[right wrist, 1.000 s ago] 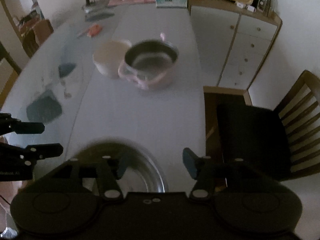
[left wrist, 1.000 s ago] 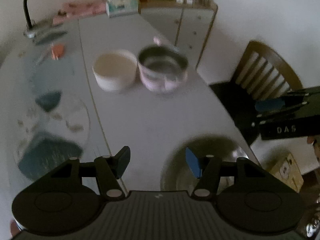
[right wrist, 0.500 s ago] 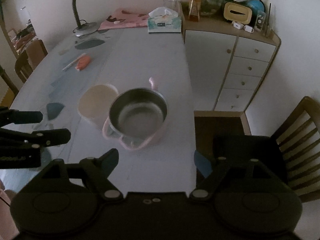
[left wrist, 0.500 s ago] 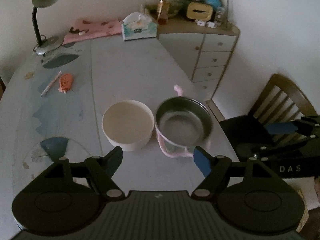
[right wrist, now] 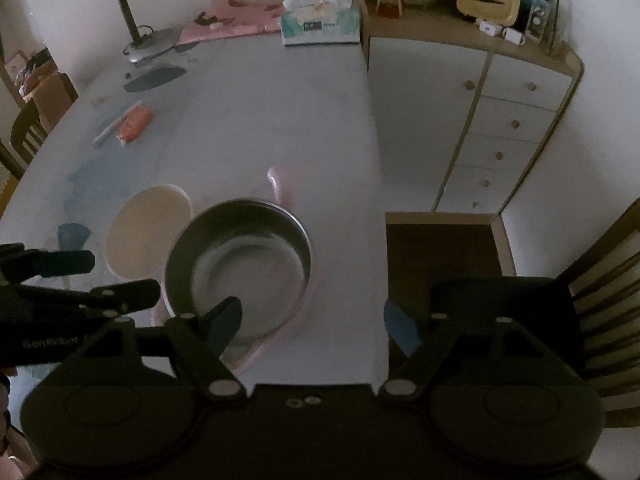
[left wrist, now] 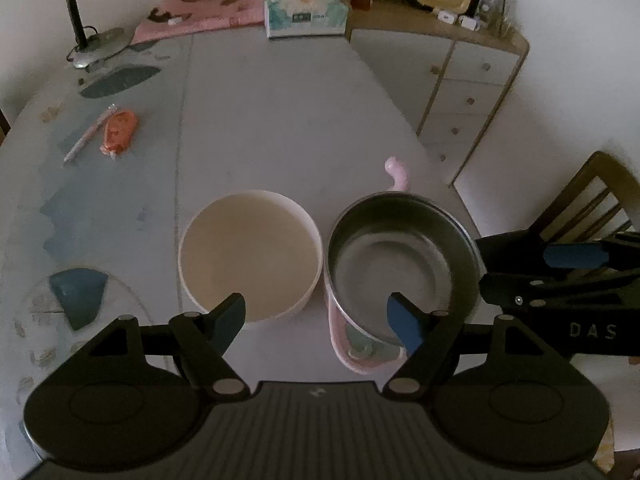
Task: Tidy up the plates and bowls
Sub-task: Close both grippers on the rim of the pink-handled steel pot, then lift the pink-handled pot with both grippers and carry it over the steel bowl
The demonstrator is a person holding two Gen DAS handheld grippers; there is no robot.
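Observation:
A cream bowl (left wrist: 250, 252) and a steel bowl with a pink outer shell and handles (left wrist: 400, 264) stand side by side on the white table (left wrist: 280, 120). My left gripper (left wrist: 316, 316) is open and empty, just above and in front of the gap between the two bowls. My right gripper (right wrist: 312, 320) is open and empty, its left finger over the steel bowl (right wrist: 240, 260), with the cream bowl (right wrist: 148, 232) to the left. The right gripper also shows in the left wrist view (left wrist: 560, 272), beside the steel bowl.
A tissue box (left wrist: 306, 14), a desk lamp (left wrist: 80, 28), a pink cloth (left wrist: 200, 12) and an orange packet (left wrist: 118, 130) lie farther back. A drawer cabinet (right wrist: 500, 112) and a wooden chair (right wrist: 540, 320) stand to the right of the table.
Both grippers moved forward over the table toward the two bowls, which now sit close under the fingers. A steel plate seen near the front edge one second ago has left the view.

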